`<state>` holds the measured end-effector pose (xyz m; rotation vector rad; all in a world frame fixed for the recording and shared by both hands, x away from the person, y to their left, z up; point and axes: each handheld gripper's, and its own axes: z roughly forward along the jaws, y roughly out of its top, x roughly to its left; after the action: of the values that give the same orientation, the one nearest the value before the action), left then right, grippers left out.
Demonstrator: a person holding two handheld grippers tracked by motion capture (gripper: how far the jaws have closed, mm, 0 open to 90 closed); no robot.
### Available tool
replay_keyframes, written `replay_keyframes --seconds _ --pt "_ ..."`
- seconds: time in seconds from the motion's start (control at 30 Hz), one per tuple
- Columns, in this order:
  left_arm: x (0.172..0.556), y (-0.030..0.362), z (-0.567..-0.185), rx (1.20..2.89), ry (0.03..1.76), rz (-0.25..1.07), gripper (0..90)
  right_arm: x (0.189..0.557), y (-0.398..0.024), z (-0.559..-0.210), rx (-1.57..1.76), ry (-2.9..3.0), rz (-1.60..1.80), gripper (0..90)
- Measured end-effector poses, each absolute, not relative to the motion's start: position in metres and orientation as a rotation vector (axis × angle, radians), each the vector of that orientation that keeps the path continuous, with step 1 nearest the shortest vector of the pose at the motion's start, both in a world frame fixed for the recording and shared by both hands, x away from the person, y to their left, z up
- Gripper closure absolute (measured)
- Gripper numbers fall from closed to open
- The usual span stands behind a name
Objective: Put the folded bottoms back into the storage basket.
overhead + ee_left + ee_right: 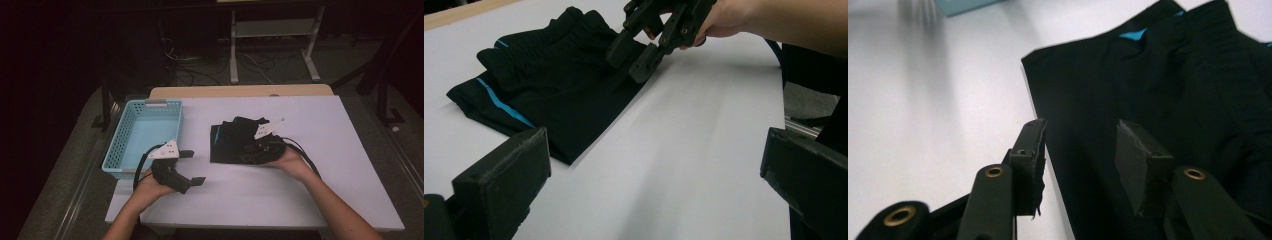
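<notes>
A folded black garment [234, 141] [559, 85] [1158, 85] with thin blue stripes lies flat on the white table [300, 190], right of centre. My right gripper [247, 152] [631, 60] [1080, 135] is tipped down at the garment's near edge. Its jaws are partly apart and straddle that edge, one pad over bare table and the other over the cloth, with a gap between them. My left gripper [194, 167] [656, 145] rests low over the table beside the basket, open wide, with nothing between its jaws.
A light blue plastic basket [155, 102] [958, 5] stands at the table's left, just beyond my left hand. A wooden strip [240, 91] runs along the table's far edge. Bare white surface lies between the grippers and along the front.
</notes>
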<state>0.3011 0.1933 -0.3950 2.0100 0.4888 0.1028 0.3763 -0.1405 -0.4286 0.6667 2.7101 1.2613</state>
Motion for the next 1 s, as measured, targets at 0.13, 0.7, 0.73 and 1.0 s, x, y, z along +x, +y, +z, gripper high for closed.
replay_keyframes --seconds 0.13,0.7,0.73,1.0 --pt "0.301 0.193 -0.396 2.013 0.487 0.101 0.0 0.377 -0.137 -0.434 0.66 2.74 1.227 56.0" --pt "0.301 0.193 -0.396 2.008 0.49 0.095 0.0 0.379 -0.132 -0.447 0.635 2.766 1.174 57.5" --pt "0.301 0.193 -0.396 2.008 0.489 0.095 0.0 0.378 -0.132 -0.448 0.627 2.763 1.167 57.6" --pt "0.301 0.192 -0.396 2.013 0.488 0.092 0.0 0.371 -0.128 -0.449 0.514 2.716 1.096 59.4"
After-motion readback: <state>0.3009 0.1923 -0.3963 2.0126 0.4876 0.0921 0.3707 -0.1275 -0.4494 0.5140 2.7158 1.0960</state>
